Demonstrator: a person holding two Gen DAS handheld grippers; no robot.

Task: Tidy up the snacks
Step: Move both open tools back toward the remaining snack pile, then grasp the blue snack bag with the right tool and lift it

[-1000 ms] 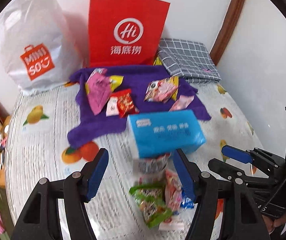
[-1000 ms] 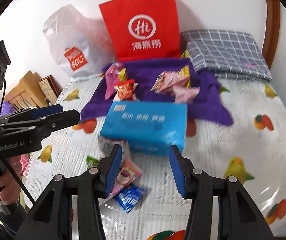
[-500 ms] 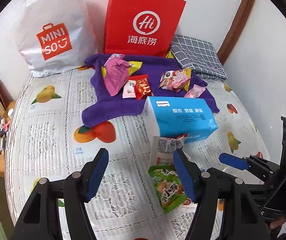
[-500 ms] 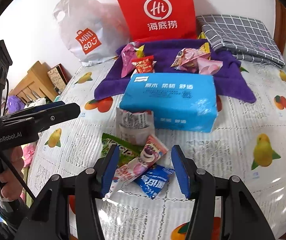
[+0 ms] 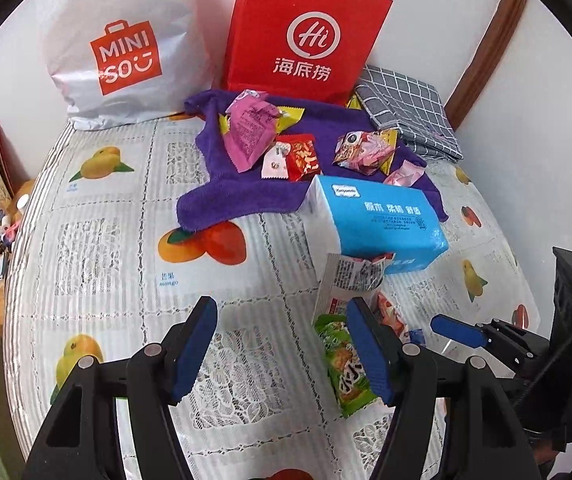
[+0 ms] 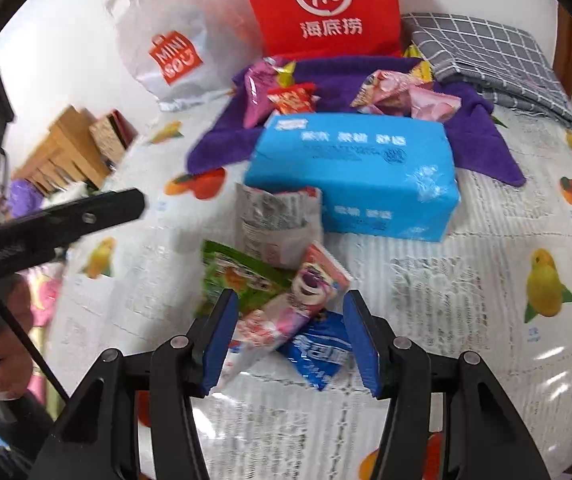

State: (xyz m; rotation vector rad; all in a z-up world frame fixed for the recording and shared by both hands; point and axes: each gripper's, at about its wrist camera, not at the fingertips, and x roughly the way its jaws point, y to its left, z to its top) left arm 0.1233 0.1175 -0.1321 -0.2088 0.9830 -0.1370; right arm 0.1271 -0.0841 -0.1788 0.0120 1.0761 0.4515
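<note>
A small heap of snacks lies in front of a blue tissue pack (image 6: 353, 176): a pink-and-white packet (image 6: 286, 312), a green packet (image 6: 238, 276), a blue packet (image 6: 317, 356) and a silver-white packet (image 6: 274, 224). My right gripper (image 6: 289, 340) is open, its jaws on either side of the pink-and-white packet. More snacks, among them a pink packet (image 5: 250, 132) and a red packet (image 5: 301, 160), lie on a purple towel (image 5: 242, 192). My left gripper (image 5: 282, 352) is open and empty over the tablecloth, left of the green packet (image 5: 345, 364).
A red paper bag (image 5: 301, 36) and a white Miniso bag (image 5: 122, 48) stand against the back wall. A folded grey checked cloth (image 5: 409, 116) lies at the back right. A wooden shelf (image 6: 66, 156) stands off the left edge.
Both grippers have pulled back and down. The right gripper now frames the pink-and-white packet. The left gripper has shifted left, so the snack heap sits at its right finger.
</note>
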